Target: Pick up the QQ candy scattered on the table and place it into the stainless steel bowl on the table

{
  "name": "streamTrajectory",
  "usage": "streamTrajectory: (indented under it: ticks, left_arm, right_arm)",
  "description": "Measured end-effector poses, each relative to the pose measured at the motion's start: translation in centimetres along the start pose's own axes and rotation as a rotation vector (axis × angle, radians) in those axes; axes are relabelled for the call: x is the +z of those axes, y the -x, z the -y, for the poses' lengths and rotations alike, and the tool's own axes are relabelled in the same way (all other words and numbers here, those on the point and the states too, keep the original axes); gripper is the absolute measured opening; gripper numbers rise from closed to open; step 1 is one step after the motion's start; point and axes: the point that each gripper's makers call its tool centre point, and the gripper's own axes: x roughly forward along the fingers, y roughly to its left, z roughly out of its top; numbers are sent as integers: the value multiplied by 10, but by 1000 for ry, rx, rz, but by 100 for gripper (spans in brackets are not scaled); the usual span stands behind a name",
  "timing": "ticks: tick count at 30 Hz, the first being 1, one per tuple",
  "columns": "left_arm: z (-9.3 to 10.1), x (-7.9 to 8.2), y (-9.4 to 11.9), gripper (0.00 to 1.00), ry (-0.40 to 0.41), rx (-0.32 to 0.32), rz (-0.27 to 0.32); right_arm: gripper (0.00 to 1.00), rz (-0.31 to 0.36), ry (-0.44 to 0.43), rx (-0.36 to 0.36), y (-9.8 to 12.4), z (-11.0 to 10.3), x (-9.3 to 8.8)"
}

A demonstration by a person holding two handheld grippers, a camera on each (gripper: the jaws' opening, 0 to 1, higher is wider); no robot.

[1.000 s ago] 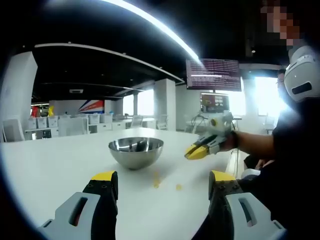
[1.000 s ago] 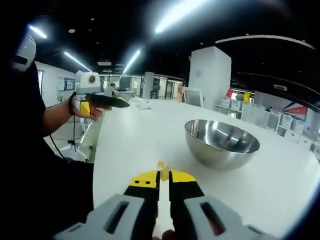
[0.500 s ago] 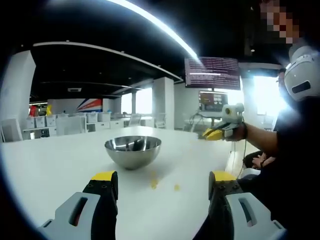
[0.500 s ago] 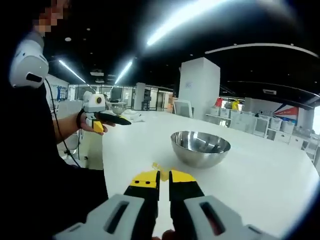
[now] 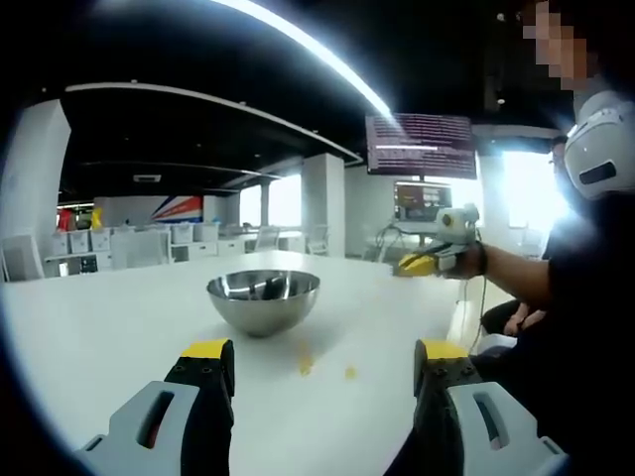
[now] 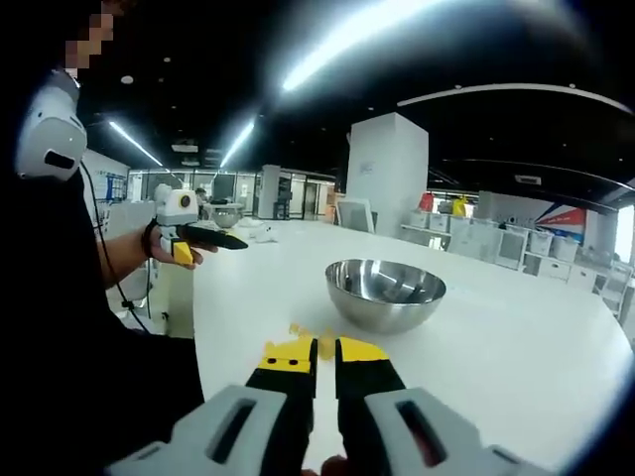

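Resting surface: white table [image 5: 89,337] [image 6: 516,367], wide and bare around the bowl.
Bowl: stainless steel bowl [image 5: 263,300] [image 6: 385,295] stands upright on the table, beyond both grippers; what lies inside cannot be made out.
Candy: yellow QQ candy [image 5: 306,365] [image 6: 325,343] lies scattered on the table just near of the bowl; in the left gripper view a second small piece sits a little to the right of the first.
Left gripper: left gripper [image 5: 322,359] [image 6: 228,240] has its jaws spread wide apart with nothing between them; it is held above the table, near the person's edge.
Right gripper: right gripper [image 6: 325,350] [image 5: 415,265] has its yellow-tipped jaws closed almost together; whether a candy sits between the tips cannot be told.
Person: a hand [image 6: 159,248] grips the left gripper at the table's left edge.
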Motion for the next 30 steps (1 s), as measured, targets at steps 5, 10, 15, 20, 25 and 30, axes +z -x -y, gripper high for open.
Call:
streamTrajectory:
  ticks: [5,10,15,20,25,30]
  left_arm:
    - [-1,-2,1,74,5,0,-6]
    - [-4,-7,2,74,6,4,-26]
    - [-5,-5,2,74,9,4,-15]
    - [-6,-4,1,74,11,3,-10]
    - [-7,-5,3,74,14,8,-7]
    - [-12,-6,6,74,19,21,-6]
  right_arm:
    - [9,-27,28,2,-11,10,8]
    - [9,-105,84,30,-30,24,12]
    - [9,-186,146,74,-56,35,20]
    - [9,-283,254,117,-86,48,26]
    - [9,-356,311,146,-116,60,27]
    - [9,-460,382,168,-150,76,22]
